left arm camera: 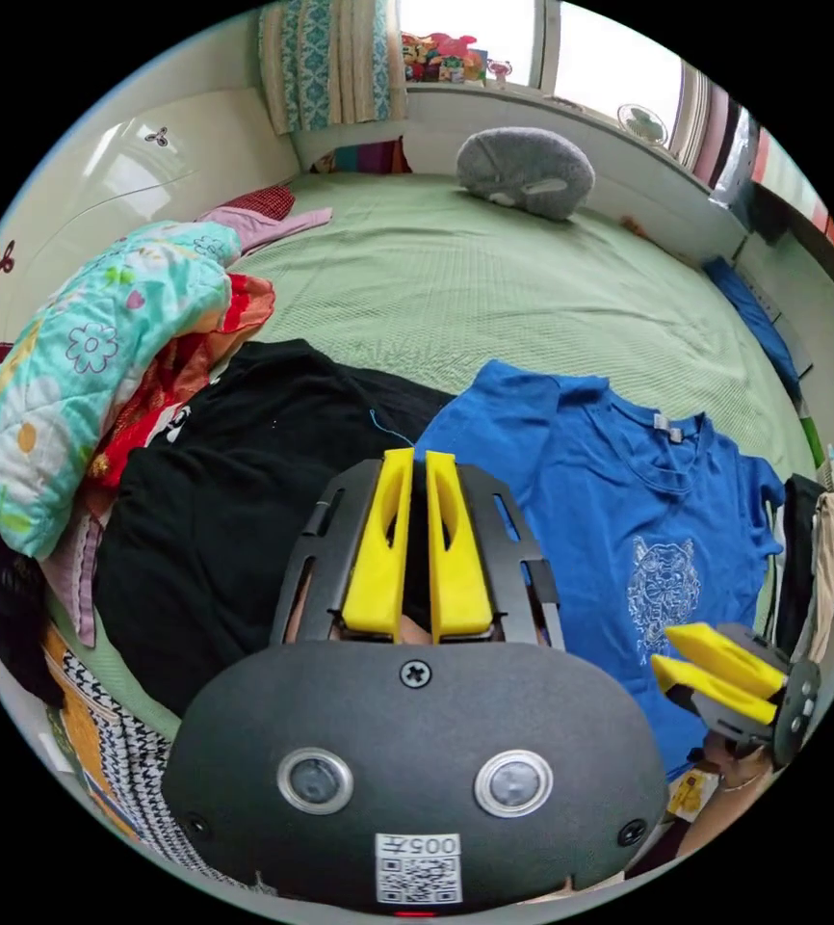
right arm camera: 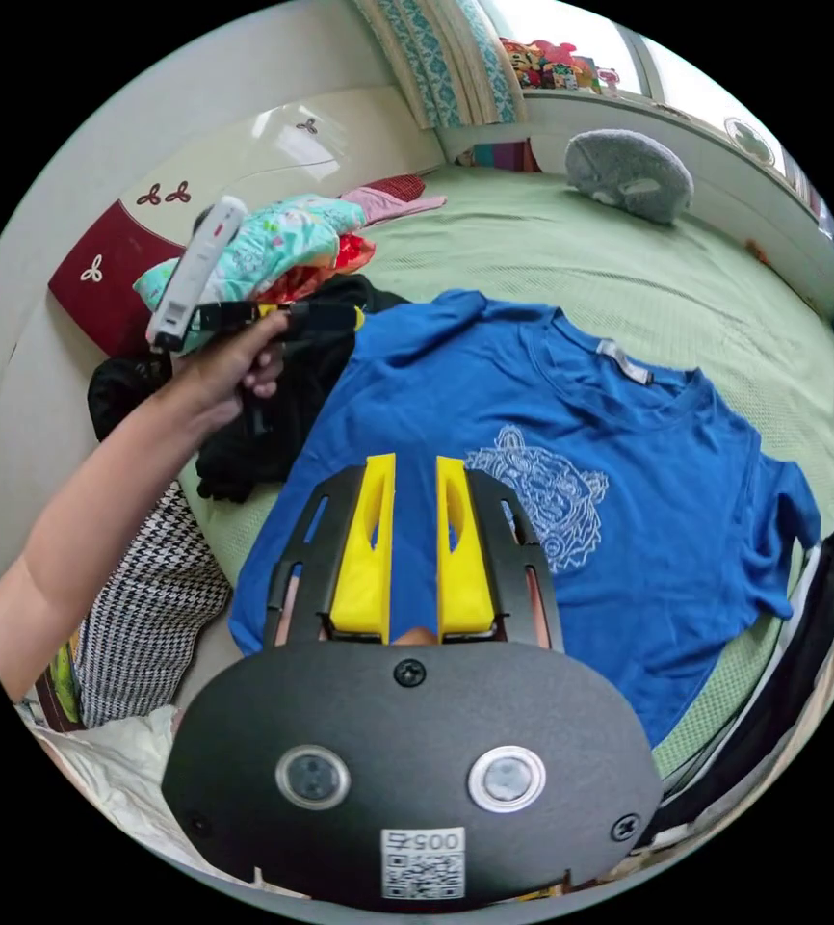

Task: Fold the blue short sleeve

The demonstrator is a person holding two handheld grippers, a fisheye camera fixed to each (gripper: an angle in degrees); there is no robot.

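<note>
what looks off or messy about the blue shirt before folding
The blue shirt lies face up on the bed but not quite flat: one sleeve is rumpled and rests against the black garment, and the other sleeve is creased. Nothing looks damaged.

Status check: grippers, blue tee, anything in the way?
Left gripper nearly shut, empty, over the black garment. Right gripper slightly open, empty, above the blue T-shirt. Tee flat, unfolded. Black garment touches its sleeve edge.
</note>
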